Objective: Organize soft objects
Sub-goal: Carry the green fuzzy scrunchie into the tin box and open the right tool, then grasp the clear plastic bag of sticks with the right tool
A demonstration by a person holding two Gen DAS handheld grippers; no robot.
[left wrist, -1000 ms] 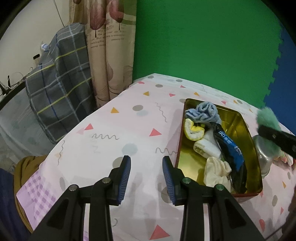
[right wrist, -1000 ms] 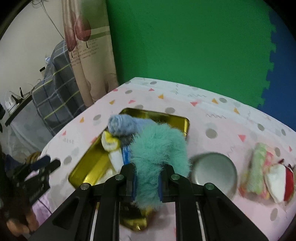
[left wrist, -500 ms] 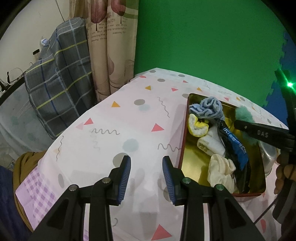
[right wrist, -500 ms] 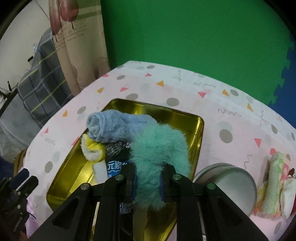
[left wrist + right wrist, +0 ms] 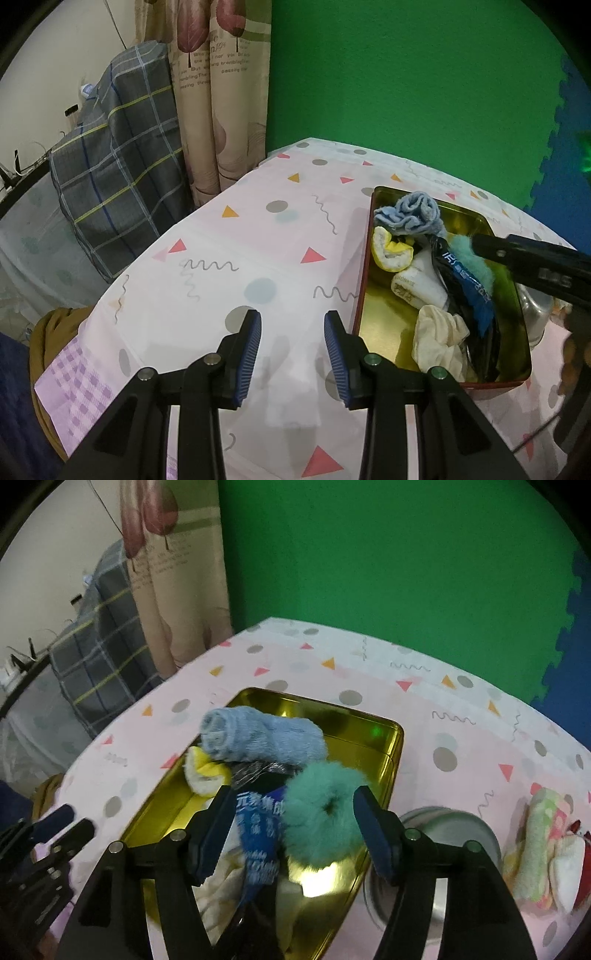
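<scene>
Your right hand-held gripper (image 5: 291, 830) has just been opening; its jaws now stand spread around the scrunchie (image 5: 321, 823), which lies in the tin (image 5: 391, 738). That drop looks finished, so next lift clear toward the towels (image 5: 535, 834) near the table's right edge, seen only in the right view. Your left hand-held gripper (image 5: 293, 354) hangs spread, empty.

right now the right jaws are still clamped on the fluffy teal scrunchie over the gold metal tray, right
Not quite. The right gripper is no longer clamped: its jaws have just been opening, and in the right wrist view they stand clear on either side of the fluffy teal scrunchie. The scrunchie is over the gold metal tray, as you said.
</scene>
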